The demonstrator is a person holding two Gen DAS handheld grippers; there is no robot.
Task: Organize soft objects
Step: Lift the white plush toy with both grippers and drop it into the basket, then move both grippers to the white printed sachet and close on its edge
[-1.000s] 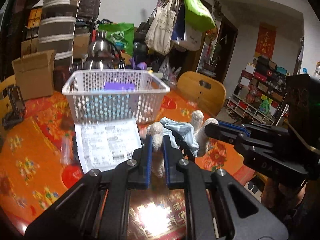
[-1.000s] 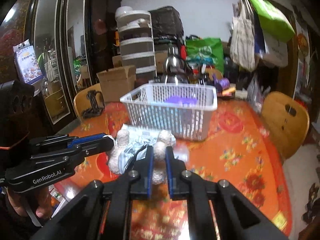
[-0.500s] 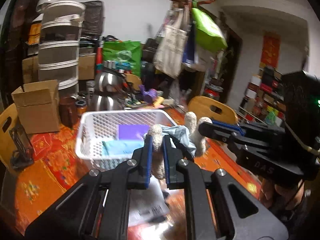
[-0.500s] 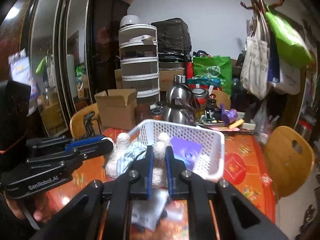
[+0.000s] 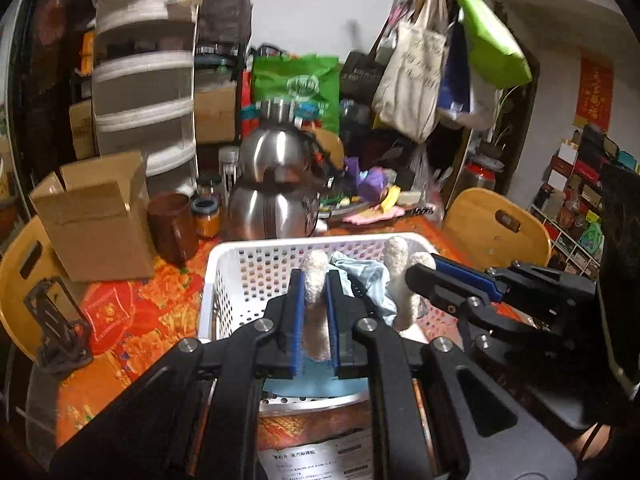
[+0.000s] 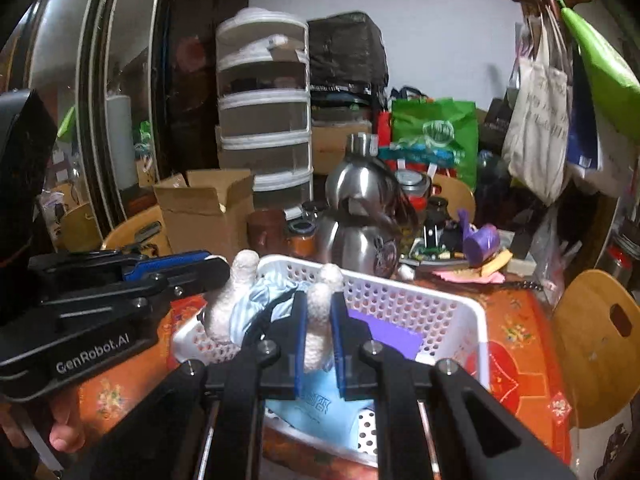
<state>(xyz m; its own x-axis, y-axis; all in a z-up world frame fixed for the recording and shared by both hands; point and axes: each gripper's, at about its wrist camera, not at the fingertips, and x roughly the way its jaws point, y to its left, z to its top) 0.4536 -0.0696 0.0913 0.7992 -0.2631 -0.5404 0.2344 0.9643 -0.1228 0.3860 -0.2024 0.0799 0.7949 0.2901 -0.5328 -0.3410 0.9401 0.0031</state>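
Left wrist view: the left gripper (image 5: 315, 280) has its fingers clamped on a limb of a cream plush toy (image 5: 396, 280), held over the white perforated basket (image 5: 240, 280), inside its rims.

Right wrist view: the right gripper (image 6: 319, 312) pinches another limb; kettles (image 6: 356, 240) crowd the basket's far edge, open orange desk (image 6: 516, 344) rightward.

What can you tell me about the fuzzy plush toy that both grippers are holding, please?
The plush toy looks like cream, nubbly fleece with several rounded limbs, wearing a pale blue cloth garment. The left gripper is shut on one limb, the right gripper on another, so the toy hangs between them above the white perforated basket. Its other limbs stick upward. Whether it touches the basket cannot be told.
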